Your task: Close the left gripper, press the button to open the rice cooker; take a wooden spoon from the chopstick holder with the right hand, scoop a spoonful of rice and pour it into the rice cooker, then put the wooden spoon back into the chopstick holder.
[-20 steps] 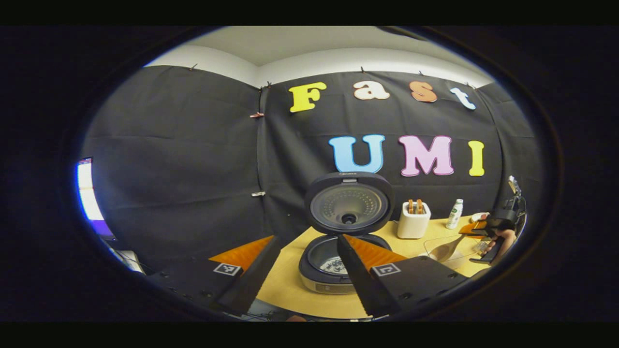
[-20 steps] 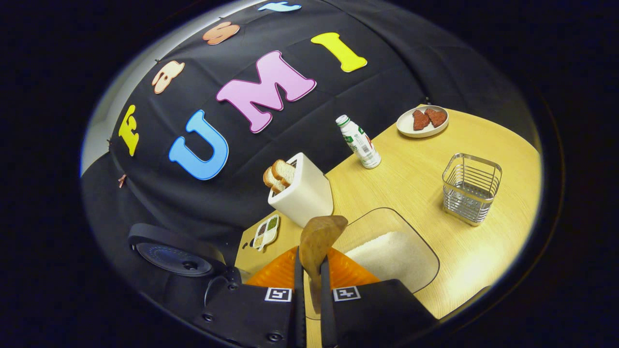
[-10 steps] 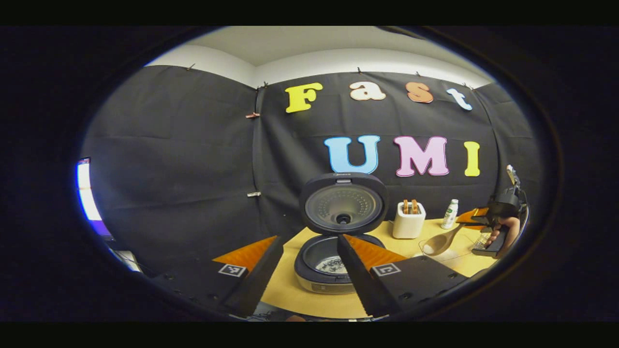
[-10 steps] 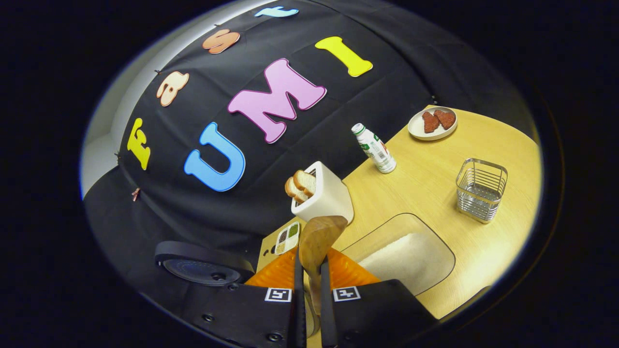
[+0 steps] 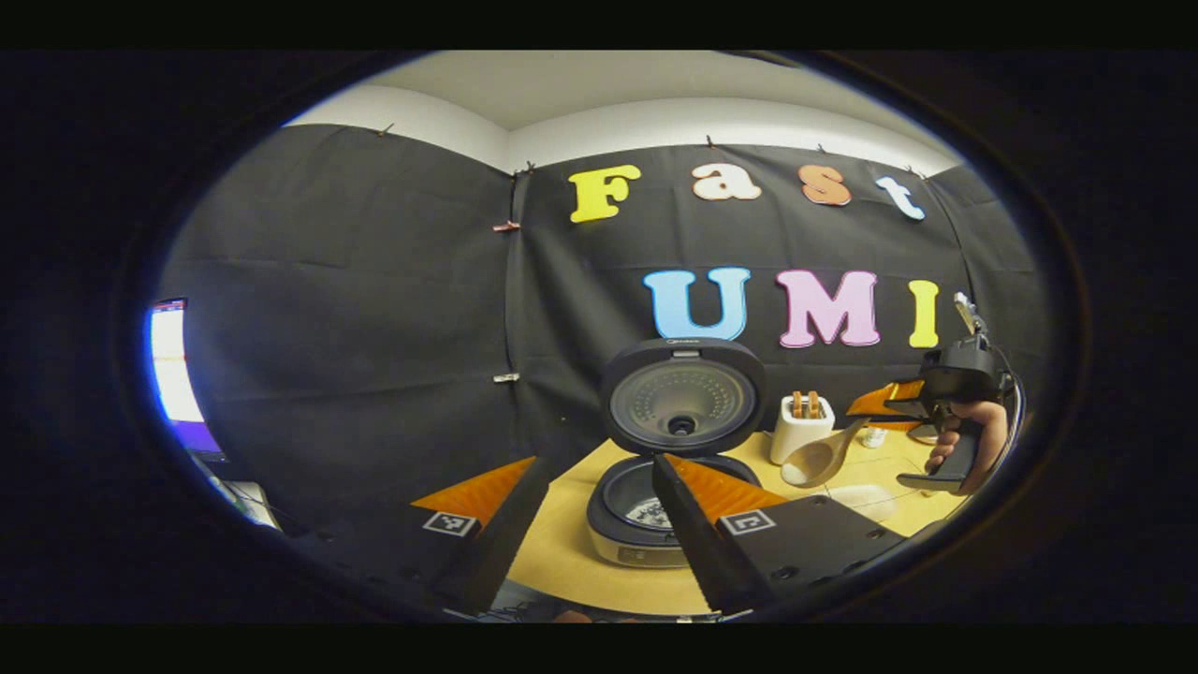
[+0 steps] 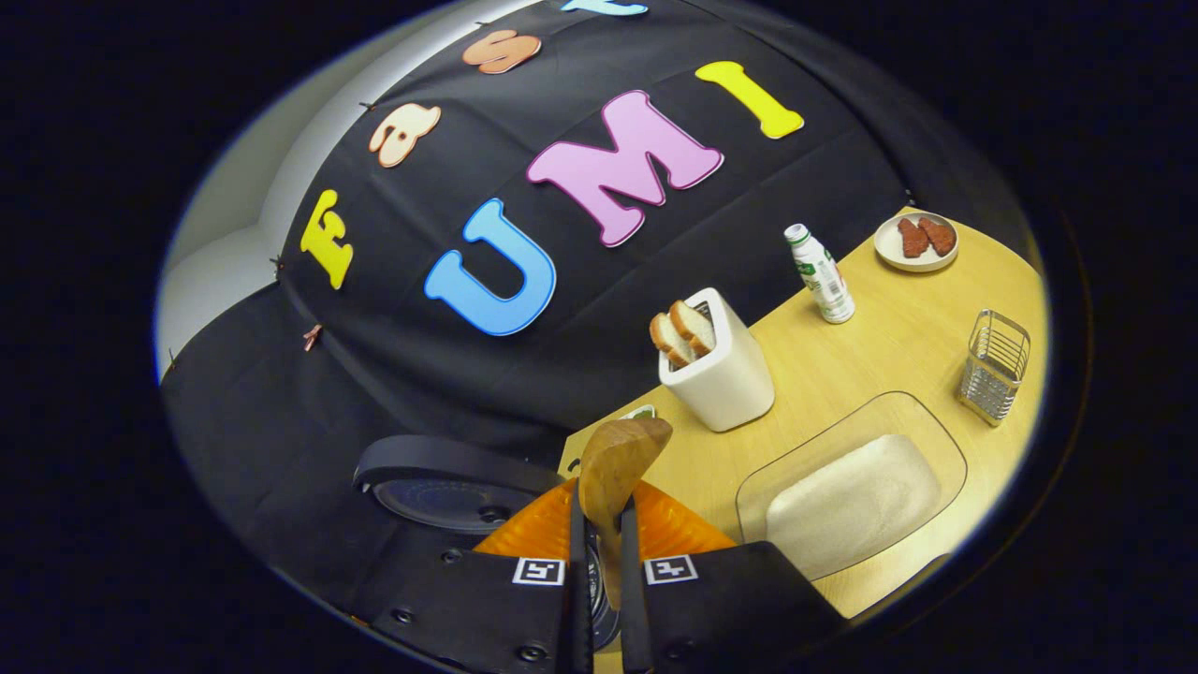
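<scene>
The rice cooker point(image 5: 646, 513) stands open on the table, its round lid point(image 5: 681, 398) raised upright behind the pot. My left gripper point(image 5: 599, 462) hovers open just in front of the cooker, holding nothing. My right gripper point(image 6: 599, 524) is shut on the handle of the wooden spoon point(image 6: 618, 457), whose bowl sticks up ahead of the fingers. In the left gripper view the spoon point(image 5: 817, 460) hangs in the air right of the cooker, between the toaster and the rice dish. I cannot tell whether rice lies in it. The wire chopstick holder point(image 6: 994, 365) stands at the far right, with nothing in it.
A clear glass dish of white rice point(image 6: 854, 491) lies on the wooden table point(image 6: 842, 370) to the right of the spoon. Behind it stand a white toaster point(image 6: 719, 370) with bread slices, a small bottle point(image 6: 820, 273) and a plate point(image 6: 915, 243) with red pieces. The cooker lid point(image 6: 449, 479) is at lower left.
My right gripper has risen from the rice dish and carried the spoon leftward, closer to the open cooker. The left gripper has barely shifted and remains open.
</scene>
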### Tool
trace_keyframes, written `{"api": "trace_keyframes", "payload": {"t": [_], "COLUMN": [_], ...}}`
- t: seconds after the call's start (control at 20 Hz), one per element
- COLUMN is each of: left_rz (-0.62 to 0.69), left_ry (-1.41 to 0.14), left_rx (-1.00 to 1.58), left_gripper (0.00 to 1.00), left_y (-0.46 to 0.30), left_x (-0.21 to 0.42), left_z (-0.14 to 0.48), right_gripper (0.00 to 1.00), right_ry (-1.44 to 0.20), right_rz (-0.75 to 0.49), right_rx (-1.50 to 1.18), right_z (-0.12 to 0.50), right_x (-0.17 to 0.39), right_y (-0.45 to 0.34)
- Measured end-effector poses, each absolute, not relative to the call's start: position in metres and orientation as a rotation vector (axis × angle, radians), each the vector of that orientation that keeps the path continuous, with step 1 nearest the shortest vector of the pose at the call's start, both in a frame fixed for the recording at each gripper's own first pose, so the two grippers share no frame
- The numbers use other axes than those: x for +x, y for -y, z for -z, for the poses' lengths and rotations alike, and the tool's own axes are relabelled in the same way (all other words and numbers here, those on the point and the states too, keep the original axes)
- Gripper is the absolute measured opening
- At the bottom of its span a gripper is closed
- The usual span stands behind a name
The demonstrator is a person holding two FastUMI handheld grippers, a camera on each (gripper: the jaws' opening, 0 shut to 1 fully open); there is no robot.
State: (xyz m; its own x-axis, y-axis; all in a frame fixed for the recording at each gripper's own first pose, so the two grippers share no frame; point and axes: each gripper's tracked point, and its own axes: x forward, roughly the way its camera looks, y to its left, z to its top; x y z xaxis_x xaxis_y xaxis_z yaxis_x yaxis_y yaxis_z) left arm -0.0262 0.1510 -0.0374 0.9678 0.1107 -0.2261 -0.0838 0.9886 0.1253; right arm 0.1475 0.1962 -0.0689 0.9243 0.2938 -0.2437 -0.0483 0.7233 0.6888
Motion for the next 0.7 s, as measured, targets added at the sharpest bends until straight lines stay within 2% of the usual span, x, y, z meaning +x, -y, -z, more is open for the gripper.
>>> {"api": "trace_keyframes", "payload": {"t": [0.7], "left_rz": [-0.125], "left_ry": [-0.235], "left_rx": [0.094], "left_gripper": [0.8], "left_y": [-0.164], "left_x": [-0.03], "left_z": [0.038], "right_gripper": [0.16], "right_ry": [-0.333], "right_rz": [-0.418], "right_rx": [0.396], "right_z": [0.059], "right_x": [0.142], "right_y": [-0.303]}}
